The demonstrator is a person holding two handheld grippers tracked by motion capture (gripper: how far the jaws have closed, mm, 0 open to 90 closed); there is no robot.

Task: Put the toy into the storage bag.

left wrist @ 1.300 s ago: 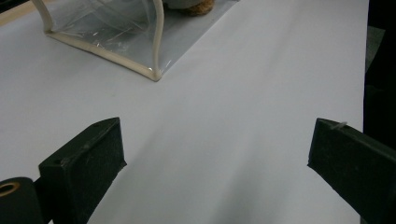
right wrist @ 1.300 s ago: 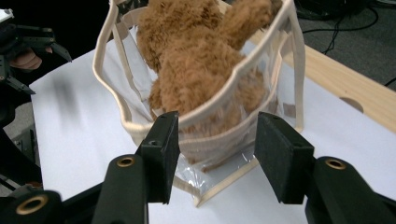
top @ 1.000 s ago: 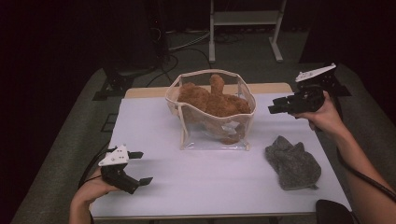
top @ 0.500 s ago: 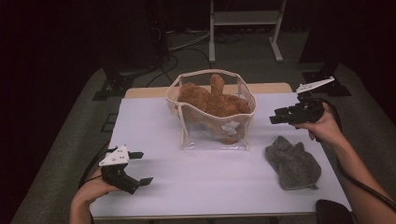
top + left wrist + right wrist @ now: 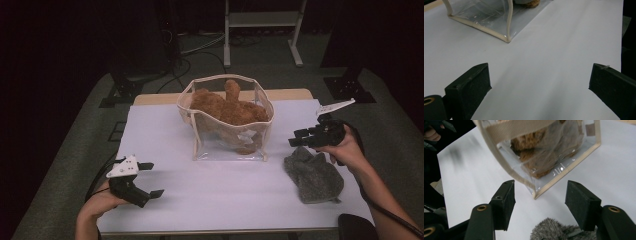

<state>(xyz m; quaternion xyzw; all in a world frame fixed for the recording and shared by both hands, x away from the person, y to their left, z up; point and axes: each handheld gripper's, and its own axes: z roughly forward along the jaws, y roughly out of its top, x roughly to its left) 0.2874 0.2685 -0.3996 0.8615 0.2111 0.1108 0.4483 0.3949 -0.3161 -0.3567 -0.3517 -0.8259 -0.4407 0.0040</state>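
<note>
We hold the right gripper [image 5: 298,139] just above the far left edge of the grey plush toy [image 5: 314,174], which lies on the white table [image 5: 210,195] at the right, just beside the clear bag [image 5: 227,122] with the brown teddy bear [image 5: 230,109]; its jaws have just been opening, nothing between them. Our left gripper [image 5: 152,179] rests near left, jaws spread wide and empty

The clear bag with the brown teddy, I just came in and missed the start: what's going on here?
A person works at the white table with two grippers. The right gripper, jaws just opening and empty, hangs over the grey plush toy beside the clear bag, which already holds a brown teddy. The left gripper waits open near the table's front.
</note>
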